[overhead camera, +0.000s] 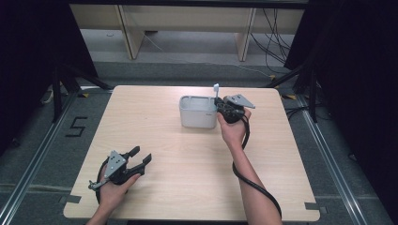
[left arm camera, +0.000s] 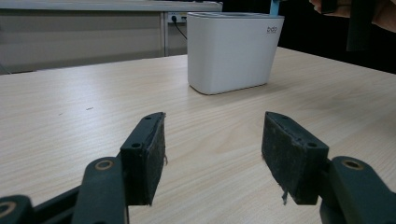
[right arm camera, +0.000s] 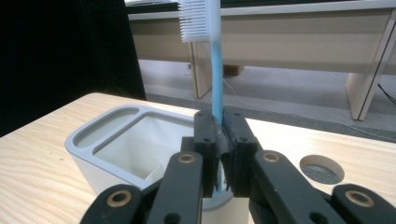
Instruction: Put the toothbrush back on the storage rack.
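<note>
Toothbrush (overhead camera: 216,90), high view: only the white head and a bit of neck stick up past the right hand-held gripper (overhead camera: 219,107); the rest is hidden behind the gripper body and the hand, and colour detail is too small to read. Long axis upright, head on top. It sits at the right edge of the white holder (overhead camera: 198,111), mid-desk (overhead camera: 187,187). Left hand-held gripper (overhead camera: 141,156) rests near the desk's front left corner, jaws wide, nothing between them.

Left gripper view: left hand-held gripper (left arm camera: 212,151) jaws spread wide over bare desk (left arm camera: 70,116). Holder (left arm camera: 231,53) stands ahead, small logo near its top right. A sliver of blue handle (left arm camera: 274,6) shows behind the rim, cut off by the top edge.

Right gripper view: right hand-held gripper (right arm camera: 218,140) clamped on the toothbrush (right arm camera: 216,79), a translucent blue handle with white bristles facing left. Axis vertical, head up, its top cropped by the frame. Lower handle is hidden between the pads. Holder (right arm camera: 88,140) has a grey rim and divided compartments; which compartment the brush is over I can't tell.
</note>
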